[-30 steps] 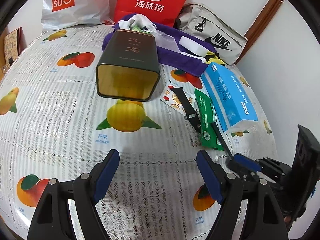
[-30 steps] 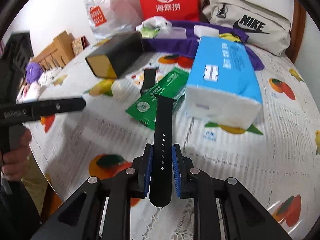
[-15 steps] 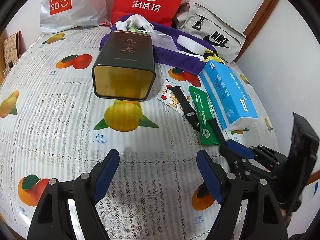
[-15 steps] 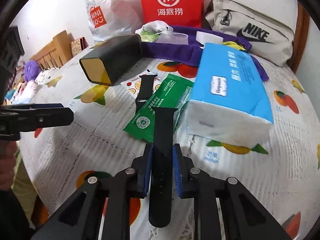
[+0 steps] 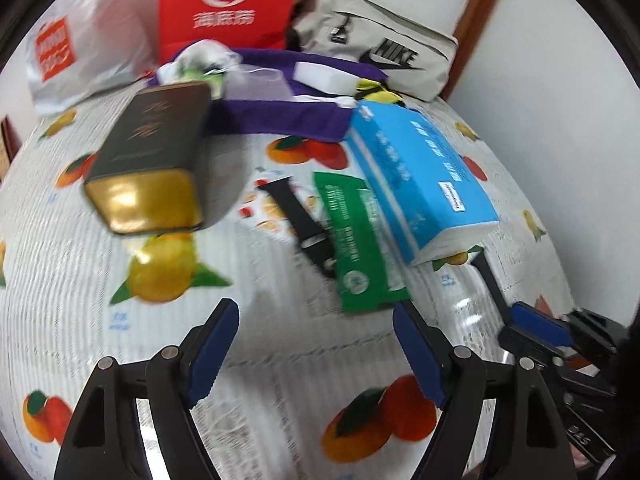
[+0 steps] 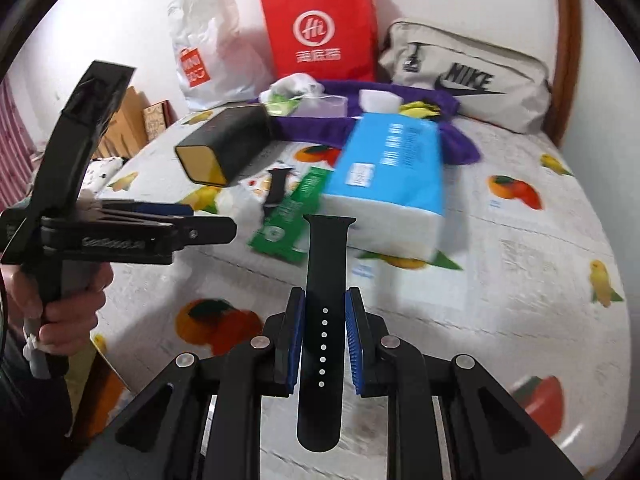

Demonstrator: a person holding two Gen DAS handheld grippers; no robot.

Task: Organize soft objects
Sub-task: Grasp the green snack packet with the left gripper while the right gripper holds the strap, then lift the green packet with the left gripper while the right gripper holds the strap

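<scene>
My right gripper [image 6: 326, 295] is shut on a black watch strap [image 6: 325, 264], which sticks out forward above the fruit-print tablecloth [image 6: 500, 280]. From the left wrist view that gripper [image 5: 532, 320] is at the right edge, the strap [image 5: 486, 276] pointing at the blue tissue pack [image 5: 416, 176]. My left gripper [image 5: 314, 308] hangs open over the cloth with nothing between its fingers. A second black strap piece [image 5: 300, 220] lies flat beside a green packet [image 5: 356, 248]. A purple cloth [image 5: 280, 116] lies behind them.
A dark tin with a gold end [image 5: 152, 160] lies on its side at the left. A beige Nike bag [image 6: 472, 80], a red paper bag [image 6: 320, 28] and a white plastic bag [image 6: 204, 44] line the wall. A hand [image 6: 68, 304] holds the left gripper.
The left gripper has swung right, so the green packet and tissue pack now lie closer ahead of it. The right gripper has lifted slightly with the strap still in it. Both views are blurred.
</scene>
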